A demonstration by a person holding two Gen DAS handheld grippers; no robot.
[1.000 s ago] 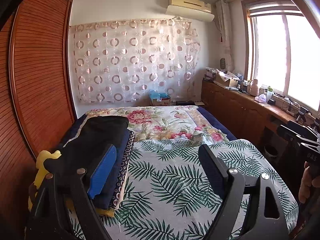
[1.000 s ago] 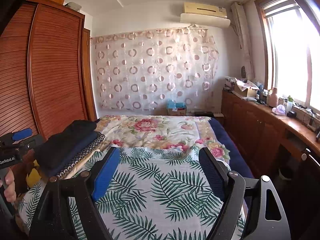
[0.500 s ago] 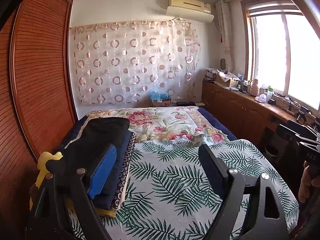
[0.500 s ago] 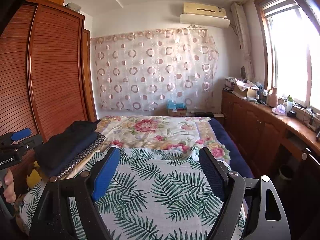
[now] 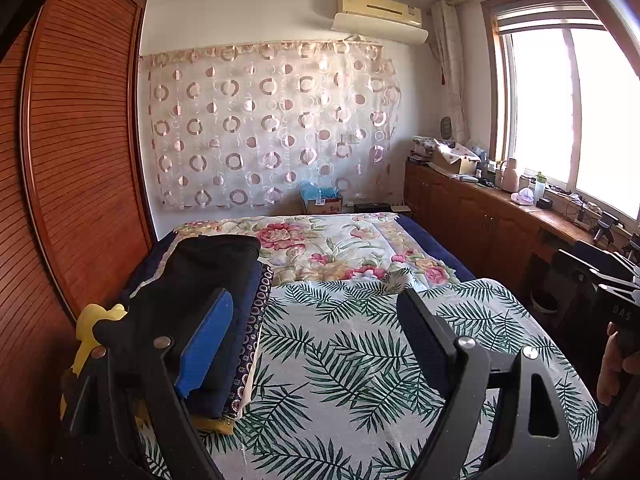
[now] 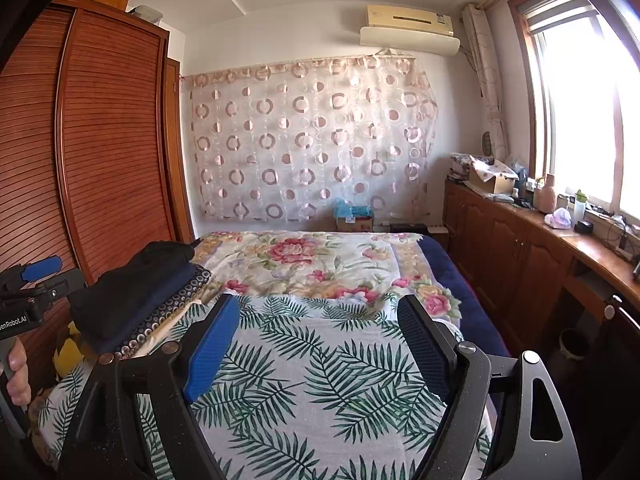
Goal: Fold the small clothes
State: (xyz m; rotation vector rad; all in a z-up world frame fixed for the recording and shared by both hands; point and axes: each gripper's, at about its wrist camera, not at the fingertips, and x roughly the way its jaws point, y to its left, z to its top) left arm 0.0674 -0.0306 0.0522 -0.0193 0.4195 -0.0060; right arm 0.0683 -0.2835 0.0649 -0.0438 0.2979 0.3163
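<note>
Both tools, left tool (image 5: 312,336) and right tool (image 6: 318,344), hover wide open and empty beside the stack of clothes (image 5: 208,304), seemingly between garments, so the next move calls for picking one.

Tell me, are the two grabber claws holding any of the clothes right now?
No, nothing is held. The left gripper and the right gripper both stand open above the leaf-print sheet; the stack of folded clothes lies untouched.
</note>
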